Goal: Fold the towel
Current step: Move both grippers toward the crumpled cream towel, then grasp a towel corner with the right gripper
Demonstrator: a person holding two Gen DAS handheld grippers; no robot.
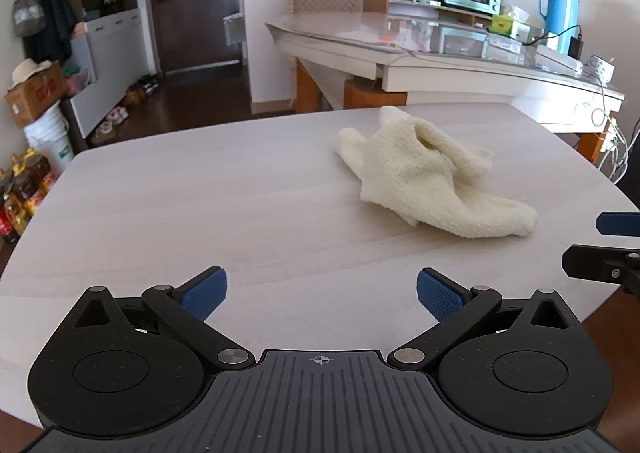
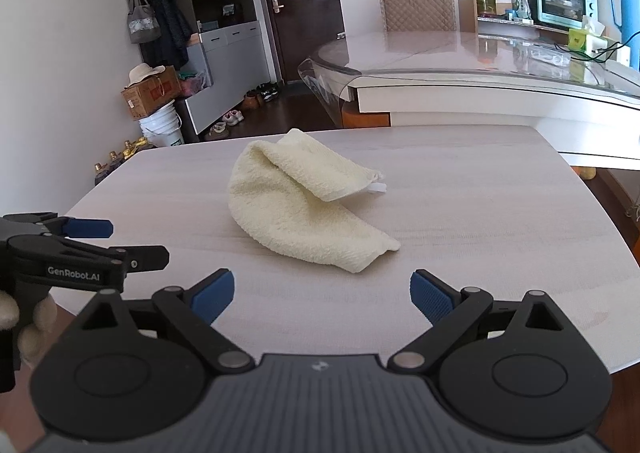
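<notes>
Cream towel (image 2: pixel 304 209) on pale wood-grain table (image 2: pixel 480 213); black grippers' fingertips (image 1: pixel 438 293) are blue

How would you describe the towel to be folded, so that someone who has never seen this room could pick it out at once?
Start at the pale wood-grain table nearest the two grippers, in front of the glass-topped dining table. On it lies the towel, a crumpled heap with one flap folded over itself. It is the only soft thing on that table: cream-yellow, fluffy terry cloth, with both open grippers short of it.

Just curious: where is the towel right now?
The towel lies crumpled on the table, ahead of both open grippers, touching neither.
</notes>
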